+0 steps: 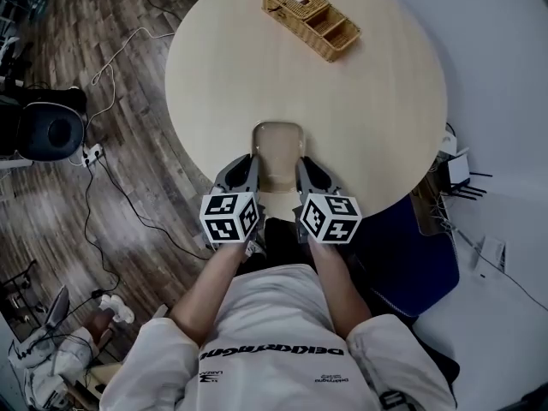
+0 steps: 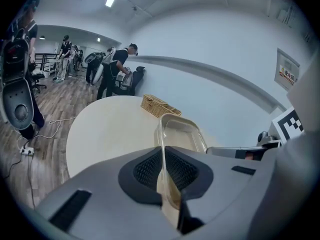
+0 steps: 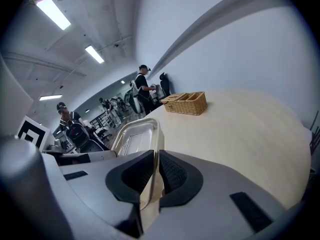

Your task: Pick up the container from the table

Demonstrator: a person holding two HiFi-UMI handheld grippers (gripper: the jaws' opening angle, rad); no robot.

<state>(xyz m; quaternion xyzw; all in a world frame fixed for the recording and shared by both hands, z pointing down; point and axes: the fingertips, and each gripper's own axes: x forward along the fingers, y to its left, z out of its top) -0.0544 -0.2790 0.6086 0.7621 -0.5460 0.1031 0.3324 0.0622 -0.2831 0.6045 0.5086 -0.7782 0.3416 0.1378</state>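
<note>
Gripping from both sides makes sense here. The clear rectangular plastic container (image 1: 278, 144) is at the near edge of the round beige worktop (image 1: 214, 67). The left hand-held gripper (image 1: 246, 171) is pinched onto its left wall and the right hand-held gripper (image 1: 308, 174) onto its right wall. That probably keeps a flimsy tub level. I can't tell if it's off the surface yet. The woven wicker basket (image 1: 310, 17) sits well apart, out of the way.

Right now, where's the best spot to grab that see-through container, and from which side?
Take its thin long side walls, coming from the near edge of the table, one gripper per wall. The container is open-topped and looks too wide for one gripper, but each upright wall fits between two jaws. The left gripper is shut on the left wall, the right gripper on the right.
</note>
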